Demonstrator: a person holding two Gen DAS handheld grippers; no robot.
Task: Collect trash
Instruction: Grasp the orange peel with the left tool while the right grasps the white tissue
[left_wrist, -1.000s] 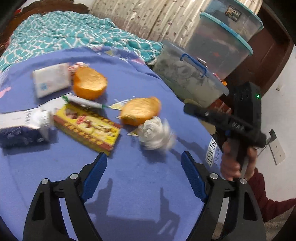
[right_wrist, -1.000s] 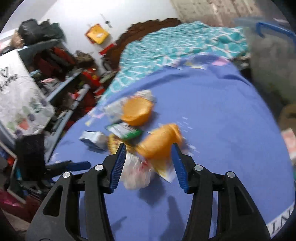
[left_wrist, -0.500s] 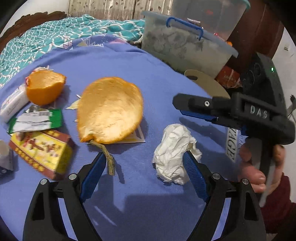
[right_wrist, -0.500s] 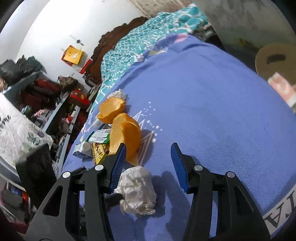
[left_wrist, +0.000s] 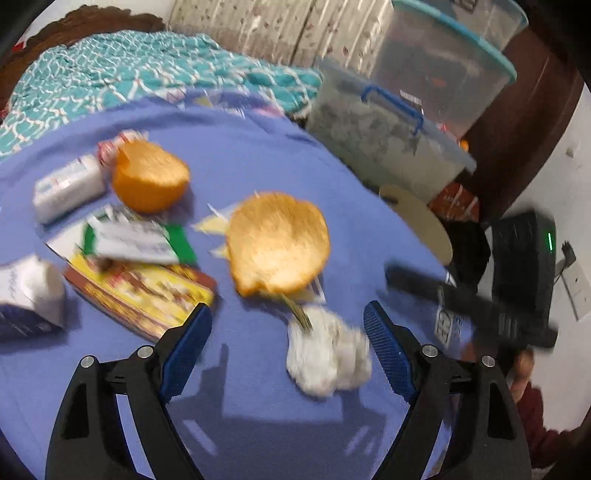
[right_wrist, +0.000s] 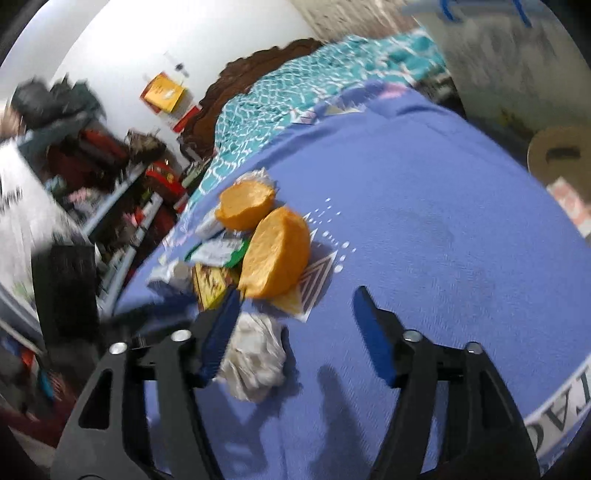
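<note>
A crumpled white tissue (left_wrist: 328, 350) lies on the purple cloth (left_wrist: 258, 424) between my left gripper's (left_wrist: 287, 314) open fingers, nearer the right one, untouched. Behind it sit a big orange peel (left_wrist: 279, 242), a second peel (left_wrist: 149, 175), a green-white wrapper (left_wrist: 133, 240), a yellow-red box (left_wrist: 140, 291), a white packet (left_wrist: 68, 188) and a white-blue carton (left_wrist: 26, 295). In the right wrist view the tissue (right_wrist: 255, 358) rests beside the left finger of my right gripper (right_wrist: 295, 295), whose jaws are opening; the pads do not press it. The orange peel (right_wrist: 275, 254) is just ahead.
Clear plastic storage bins (left_wrist: 388, 144) stand past the cloth's far right edge, with a round cardboard disc (left_wrist: 417, 221) and a black box with a green light (left_wrist: 524, 258). A teal blanket (left_wrist: 129, 77) lies behind. Cluttered shelves (right_wrist: 110, 177) stand at the left.
The left view has pulled back from the large peel, so more trash shows. The right gripper's jaws have widened and it has sunk closer to the tissue.
</note>
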